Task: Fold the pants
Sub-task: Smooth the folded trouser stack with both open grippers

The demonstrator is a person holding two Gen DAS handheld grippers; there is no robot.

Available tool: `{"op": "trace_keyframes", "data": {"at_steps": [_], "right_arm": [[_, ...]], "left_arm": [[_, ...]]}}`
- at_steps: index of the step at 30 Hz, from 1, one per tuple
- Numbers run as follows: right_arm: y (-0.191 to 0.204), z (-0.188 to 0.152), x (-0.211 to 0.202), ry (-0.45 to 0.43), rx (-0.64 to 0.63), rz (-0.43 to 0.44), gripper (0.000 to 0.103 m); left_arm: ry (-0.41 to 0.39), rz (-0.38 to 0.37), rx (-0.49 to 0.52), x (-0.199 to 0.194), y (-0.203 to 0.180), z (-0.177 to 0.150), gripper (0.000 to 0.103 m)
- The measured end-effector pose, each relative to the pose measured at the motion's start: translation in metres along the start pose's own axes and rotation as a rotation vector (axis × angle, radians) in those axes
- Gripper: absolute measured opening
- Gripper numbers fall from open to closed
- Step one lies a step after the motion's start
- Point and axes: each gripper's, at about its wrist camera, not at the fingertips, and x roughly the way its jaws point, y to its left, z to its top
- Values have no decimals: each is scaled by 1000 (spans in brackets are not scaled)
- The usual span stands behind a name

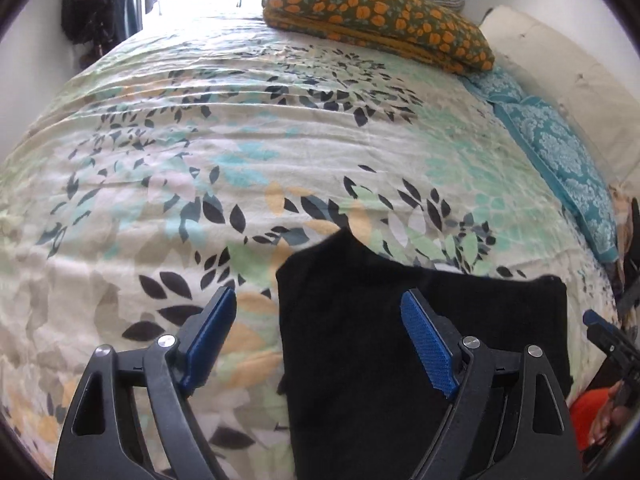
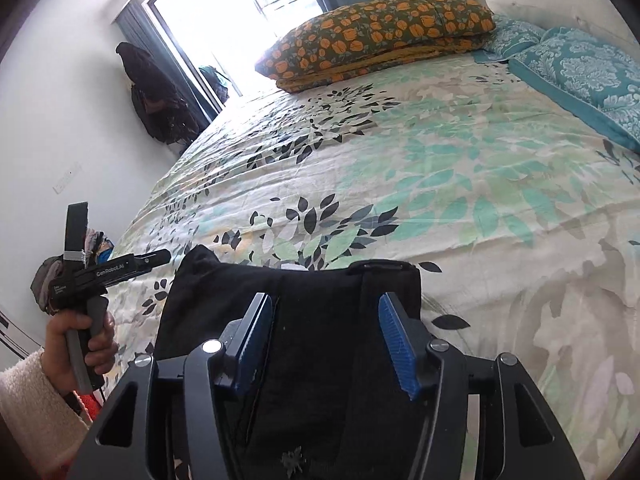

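The left gripper (image 1: pixel 320 336) hangs over the near edge of the bed with its blue pads (image 1: pixel 430 346) spread wide and nothing between them. One finger sits above the bare bedspread (image 1: pixel 248 152), the other above the black pants (image 1: pixel 400 340), so the tool straddles the cloth's left edge. From the right wrist view the same tool appears off to the side, gripped by the person's left hand (image 2: pixel 82 344), which comes out of a fuzzy cream sleeve (image 2: pixel 30 400).

The right gripper (image 2: pixel 326 340) also stands open, its ribbed blue pads (image 2: pixel 400 346) apart and holding nothing. It is directly above the pants (image 2: pixel 296 300); whether its tips touch the fabric I cannot tell.

The pants lie as a compact dark block on the near part of the bed, flat, with a raised corner poking up at the far left and a small loop or tab at the far right edge. A pale speck of print shows on the cloth close to the camera.

Further up, the leaf-patterned bedspread runs wrinkled toward a window (image 2: pixel 224 20) blazing with daylight. A folded quilt with orange flowers (image 2: pixel 380 36) rests at the far end, with teal patterned pillows (image 2: pixel 580 68) beside it along the right. Dark clothes (image 2: pixel 156 100) hang on the wall left of the window.
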Motion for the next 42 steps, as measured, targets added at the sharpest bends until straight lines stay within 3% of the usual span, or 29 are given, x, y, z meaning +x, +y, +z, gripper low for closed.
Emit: {"op": "trace_keyframes", "data": {"at_steps": [4, 7, 10, 13, 14, 17, 20, 27, 36, 39, 42], "right_arm": [[26, -43, -30, 81, -69, 4, 56], [36, -86, -22, 181, -115, -11, 57], [18, -112, -1, 313, -19, -51, 56], [19, -108, -24, 234, -19, -70, 57], [26, -103, -44, 169, -38, -96, 63], [31, -102, -59, 115, -23, -129, 87], [36, -105, -70, 65, -5, -164, 88], [51, -109, -71, 67, -32, -197, 88], [65, -119, -73, 61, -90, -275, 98], [59, -121, -72, 64, -75, -279, 98], [50, -121, -73, 54, -47, -282, 98]], "left_arm": [[70, -11, 155, -24, -36, -66, 86], [146, 31, 236, -11, -53, -109, 86], [162, 31, 112, -15, -45, -117, 86], [113, 39, 90, -40, -48, -115, 86], [90, 58, 92, -49, -49, -115, 86], [69, 91, 96, -64, -51, -118, 86], [54, 132, 105, -74, -51, -123, 86], [21, 177, 122, -91, -47, -130, 86], [-48, 202, 122, -110, -47, -134, 86], [-4, 197, 90, -98, -36, -137, 86], [44, 135, 15, -88, -22, -141, 86]]}}
